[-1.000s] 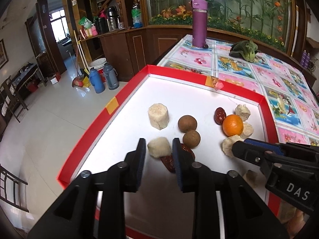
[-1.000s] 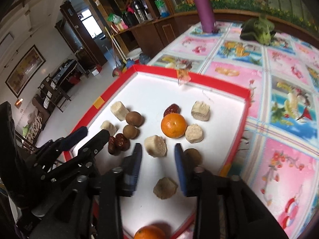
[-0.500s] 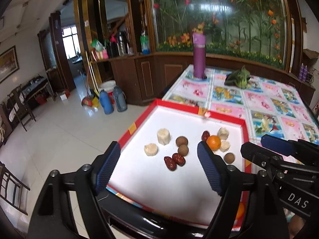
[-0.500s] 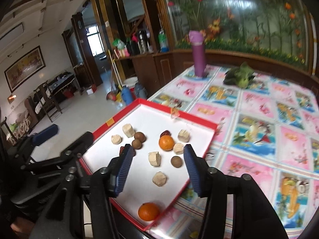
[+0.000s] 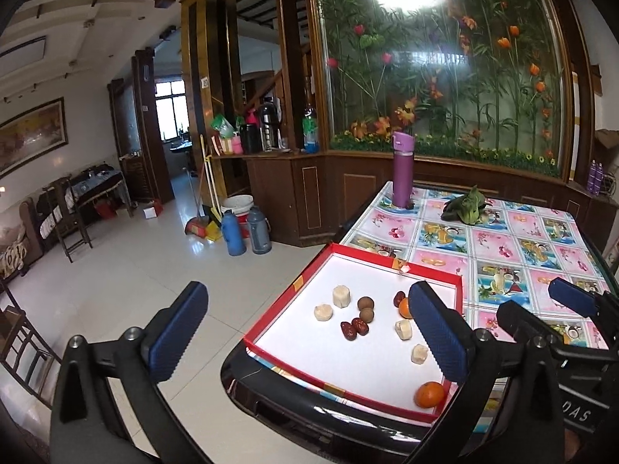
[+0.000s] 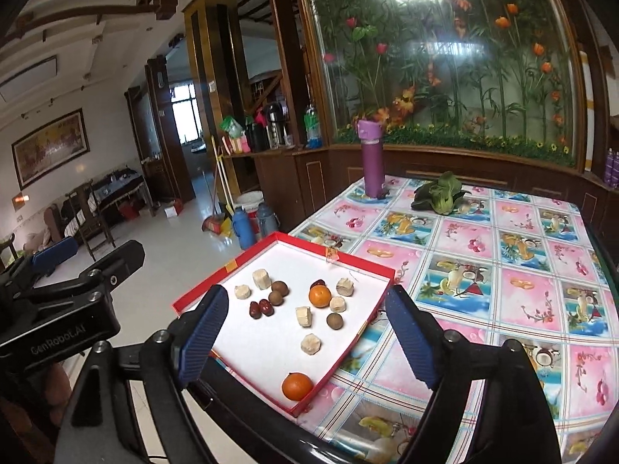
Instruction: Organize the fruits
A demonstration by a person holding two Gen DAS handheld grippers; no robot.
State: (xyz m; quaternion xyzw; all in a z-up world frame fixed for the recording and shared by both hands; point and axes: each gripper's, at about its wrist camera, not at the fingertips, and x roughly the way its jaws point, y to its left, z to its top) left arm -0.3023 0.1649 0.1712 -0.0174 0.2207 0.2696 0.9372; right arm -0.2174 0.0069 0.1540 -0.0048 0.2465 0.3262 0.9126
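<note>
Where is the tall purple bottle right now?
In both wrist views the tall purple bottle stands upright at the far left of the flowered tablecloth, left of the leafy green vegetable.

The left gripper (image 5: pixel 309 332) hangs wide open above the red-rimmed white tray (image 5: pixel 294 371); one round orange tangerine (image 5: pixel 430 394) lies at the tray's 5 o'clock corner.

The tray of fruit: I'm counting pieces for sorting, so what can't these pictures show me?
- Left wrist: the left tool's right finger covers part of the tray and half an orange.
- Right wrist: pale chunks too small to identify.
</note>
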